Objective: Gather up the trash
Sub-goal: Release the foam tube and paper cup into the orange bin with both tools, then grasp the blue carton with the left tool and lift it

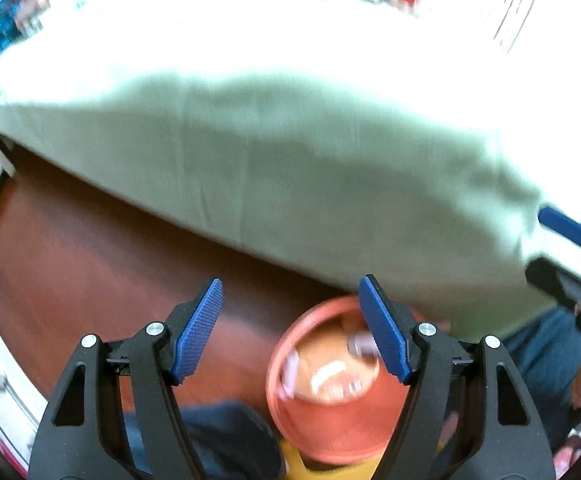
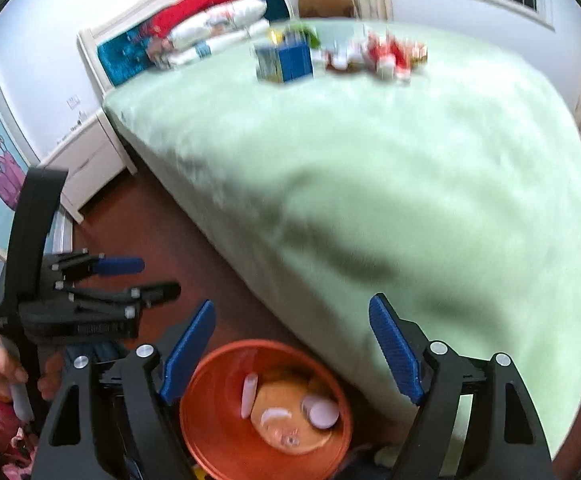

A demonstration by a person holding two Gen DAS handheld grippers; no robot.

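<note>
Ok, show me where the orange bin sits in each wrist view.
Left wrist: orange bin at bottom centre, partly behind the left tool's right finger.
Right wrist: orange bin at bottom centre, between the right tool's fingers.
Shared landmark: the green bed beside it.

orange bucket (image 2: pixel 210 432), pale green bedsheet (image 2: pixel 370 200), reddish-brown floor (image 1: pixel 70 260), blue ribbed fingers (image 1: pixel 198 332)
</note>
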